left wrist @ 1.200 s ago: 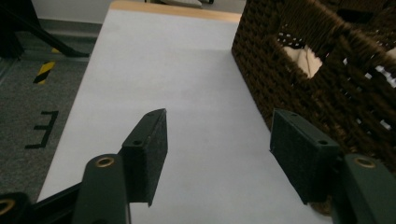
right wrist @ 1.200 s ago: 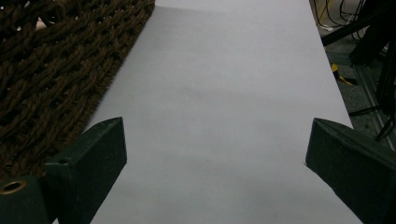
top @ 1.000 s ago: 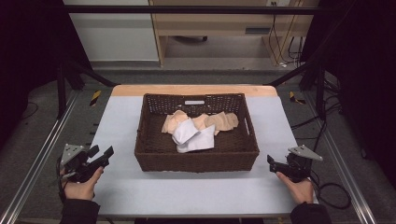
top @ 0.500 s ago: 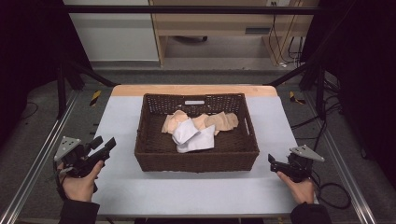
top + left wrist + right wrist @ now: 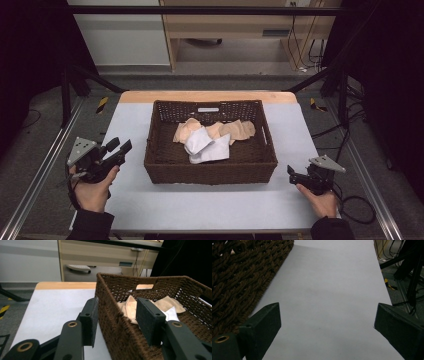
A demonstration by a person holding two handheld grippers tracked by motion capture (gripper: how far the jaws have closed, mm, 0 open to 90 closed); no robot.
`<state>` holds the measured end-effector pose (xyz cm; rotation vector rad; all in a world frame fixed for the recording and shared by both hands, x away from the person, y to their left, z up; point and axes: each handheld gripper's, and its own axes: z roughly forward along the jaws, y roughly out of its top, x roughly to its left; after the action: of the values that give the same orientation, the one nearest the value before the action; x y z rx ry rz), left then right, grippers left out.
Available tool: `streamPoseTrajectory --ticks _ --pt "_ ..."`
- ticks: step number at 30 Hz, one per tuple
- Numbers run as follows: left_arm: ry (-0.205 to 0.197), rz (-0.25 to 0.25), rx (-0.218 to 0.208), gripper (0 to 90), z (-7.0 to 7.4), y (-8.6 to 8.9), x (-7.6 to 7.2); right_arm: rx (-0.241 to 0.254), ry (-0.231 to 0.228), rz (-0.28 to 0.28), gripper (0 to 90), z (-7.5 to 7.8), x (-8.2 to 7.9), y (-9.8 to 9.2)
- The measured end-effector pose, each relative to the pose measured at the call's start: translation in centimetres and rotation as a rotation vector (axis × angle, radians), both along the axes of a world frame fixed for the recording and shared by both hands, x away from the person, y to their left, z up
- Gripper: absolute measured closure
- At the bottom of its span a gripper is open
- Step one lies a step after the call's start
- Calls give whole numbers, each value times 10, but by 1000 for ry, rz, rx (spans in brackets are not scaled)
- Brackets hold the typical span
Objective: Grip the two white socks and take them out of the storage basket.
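A dark brown wicker basket (image 5: pixel 210 169) stands in the middle of the pale table (image 5: pixel 200 205). Inside lie crumpled peach cloths (image 5: pixel 236 130) and a white cloth (image 5: pixel 206 148). My left gripper (image 5: pixel 120 146) hovers left of the basket, lifted off the table and pointing at its left wall. Its jaws have just been closing and stand partly apart with nothing between them. In the left gripper view the gripper (image 5: pixel 116 302) frames the basket wall (image 5: pixel 117 340), the peach cloth (image 5: pixel 130 307) and the white cloth (image 5: pixel 173 313) beyond. My right gripper (image 5: pixel 292 172) rests low at the basket's right front corner, its jaws (image 5: pixel 327 312) wide open over bare table.
The basket's side (image 5: pixel 237 272) lies just left of the right gripper. A wooden strip (image 5: pixel 207 96) edges the table's far side. Metal rails (image 5: pixel 45 165) run along both sides. A cable (image 5: pixel 357 207) trails from the right gripper. A wooden cabinet (image 5: pixel 240 25) stands beyond the table.
The left hand has lifted its gripper and brought it a little toward the basket, with the jaws narrower than before. The right hand and the cloths have stayed put.
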<state>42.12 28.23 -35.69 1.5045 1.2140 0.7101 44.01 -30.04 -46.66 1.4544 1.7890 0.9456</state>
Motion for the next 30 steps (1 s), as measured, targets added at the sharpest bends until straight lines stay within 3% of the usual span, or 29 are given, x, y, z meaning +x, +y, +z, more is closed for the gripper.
streamPoseTrajectory --ticks 13,30 --pt "-26 -55 4 536 18 -39 22 3 -6 -1 73 1 0 -1" --pt "-26 -92 30 521 27 -76 45 3 -9 -4 74 1 0 -1"
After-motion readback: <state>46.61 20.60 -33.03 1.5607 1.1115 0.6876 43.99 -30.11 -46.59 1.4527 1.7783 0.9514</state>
